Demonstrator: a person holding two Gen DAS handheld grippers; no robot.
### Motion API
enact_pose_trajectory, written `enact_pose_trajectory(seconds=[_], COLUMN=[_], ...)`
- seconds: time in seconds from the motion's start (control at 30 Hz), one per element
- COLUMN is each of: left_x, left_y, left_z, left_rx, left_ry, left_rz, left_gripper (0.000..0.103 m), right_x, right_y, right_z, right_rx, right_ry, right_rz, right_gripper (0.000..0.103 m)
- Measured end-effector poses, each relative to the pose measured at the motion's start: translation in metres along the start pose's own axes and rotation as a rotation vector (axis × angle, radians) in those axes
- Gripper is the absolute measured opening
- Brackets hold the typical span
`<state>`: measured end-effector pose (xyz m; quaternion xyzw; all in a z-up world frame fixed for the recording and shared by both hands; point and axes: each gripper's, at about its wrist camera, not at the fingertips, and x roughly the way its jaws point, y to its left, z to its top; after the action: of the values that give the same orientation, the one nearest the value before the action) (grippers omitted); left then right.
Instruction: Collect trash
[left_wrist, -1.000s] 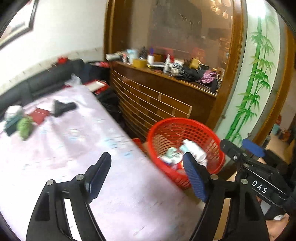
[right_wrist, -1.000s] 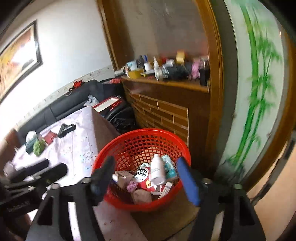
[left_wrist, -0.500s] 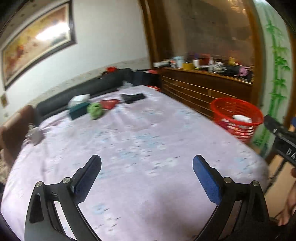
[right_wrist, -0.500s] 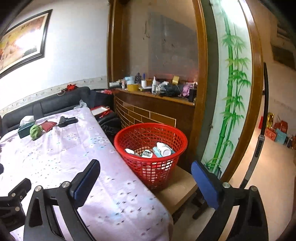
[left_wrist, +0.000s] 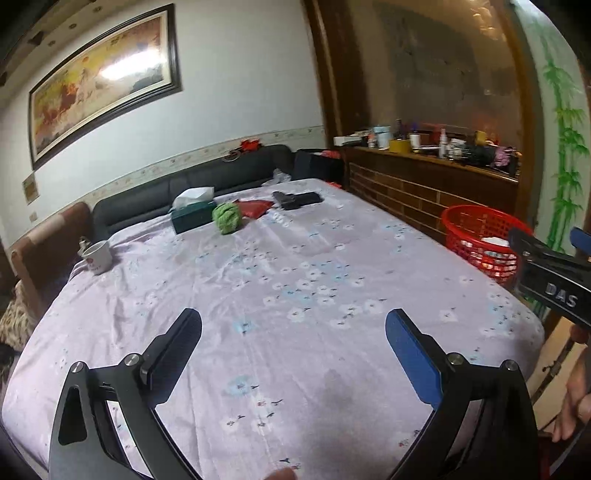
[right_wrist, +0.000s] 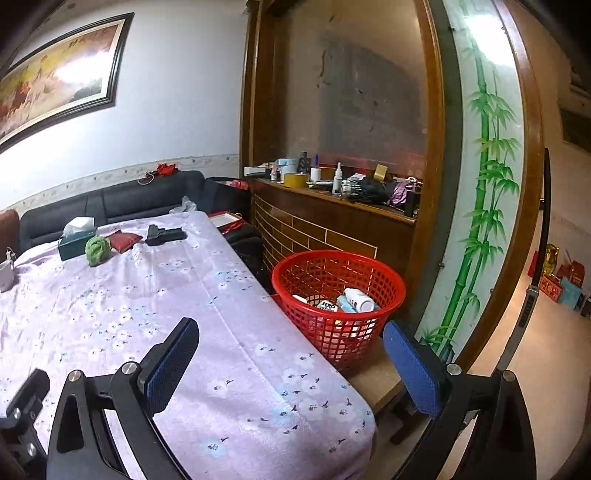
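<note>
A table draped in a lilac flowered cloth (left_wrist: 295, 295) was seen from two hand-held grippers, and it serves as the landmark here. The left gripper (left_wrist: 293, 343) was held above the near part of the cloth with its jaws spread wide and nothing between them; the right gripper (right_wrist: 291, 354) was held over the table's near right edge, likewise wide apart and empty. Just off the table's right side, a red mesh basket (right_wrist: 369, 266) was set on a low wooden stand. Inside it, collected trash was seen: a white bottle (right_wrist: 358, 299), a pale blue carton and other small packets, filling only the bottom. At the table's far end, a crumpled green wad (left_wrist: 227, 218) was lying beside a dark green tissue box (left_wrist: 194, 218), a red pouch (left_wrist: 255, 207) and a black object (left_wrist: 297, 200); a white mug (left_wrist: 98, 254) was placed at the far left edge. The green wad was judged the likeliest remaining trash: light, soft and easily squashed, best pinched across its middle.
</note>
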<state>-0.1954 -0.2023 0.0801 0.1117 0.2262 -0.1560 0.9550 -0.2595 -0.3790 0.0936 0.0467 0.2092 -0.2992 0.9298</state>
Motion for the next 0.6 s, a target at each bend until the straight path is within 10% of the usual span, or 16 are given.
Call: enact_pose_trajectory(seconds=[0.6], left_x=[0.019], left_y=[0.008], left_z=[-0.008], left_rx=[-0.058], left_ry=[0.077], left_rz=[-0.051], left_gripper=[0.099], right_x=[0.006], right_y=[0.001], right_z=[-0.007], right_rx=[-0.011], right_ry=[0.026], right_rz=[0.03], right_gripper=[0.101])
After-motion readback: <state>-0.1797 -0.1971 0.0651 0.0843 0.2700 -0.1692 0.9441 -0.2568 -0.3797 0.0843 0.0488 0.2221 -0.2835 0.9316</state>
